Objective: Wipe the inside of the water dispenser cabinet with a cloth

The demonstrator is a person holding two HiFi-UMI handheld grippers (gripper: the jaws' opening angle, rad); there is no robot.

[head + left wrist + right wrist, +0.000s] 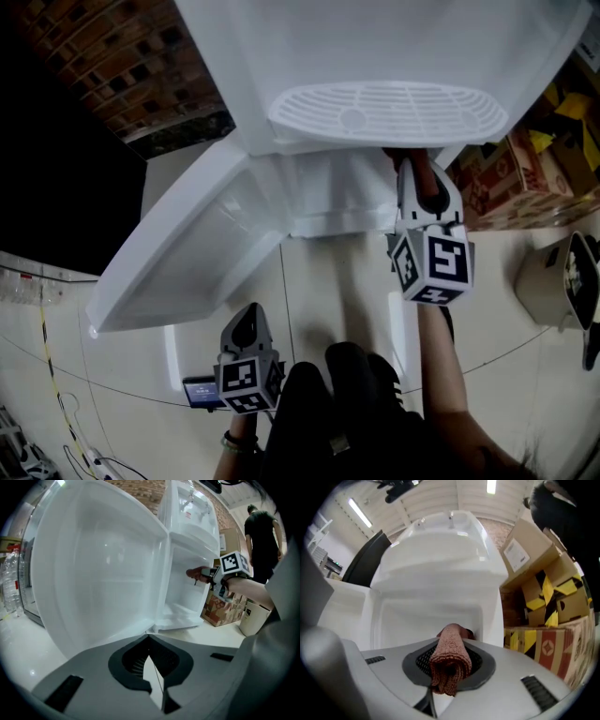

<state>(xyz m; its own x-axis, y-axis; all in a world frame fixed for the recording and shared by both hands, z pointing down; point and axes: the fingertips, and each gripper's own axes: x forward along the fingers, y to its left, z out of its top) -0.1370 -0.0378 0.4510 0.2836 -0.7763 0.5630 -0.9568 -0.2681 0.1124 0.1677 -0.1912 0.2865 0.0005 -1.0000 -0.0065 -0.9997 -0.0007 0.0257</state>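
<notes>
The white water dispenser [375,56] stands with its lower cabinet door [197,244] swung wide open to the left. My right gripper [419,169] reaches into the cabinet opening [337,202] just under the drip tray [389,112], shut on a rolled reddish-brown cloth [450,656]. In the right gripper view the cloth's tip points at the cabinet's white back wall [426,616]. In the left gripper view the cloth [193,573] sits at the cabinet's right side. My left gripper [246,328] hangs low in front of the door, shut, holding nothing.
Cardboard boxes [511,173] with yellow-black tape are stacked right of the dispenser. A pale bin [553,281] stands on the floor at the right. A person in black [262,531] stands behind. Bottles [11,583] sit at the far left. A cable [56,375] crosses the floor.
</notes>
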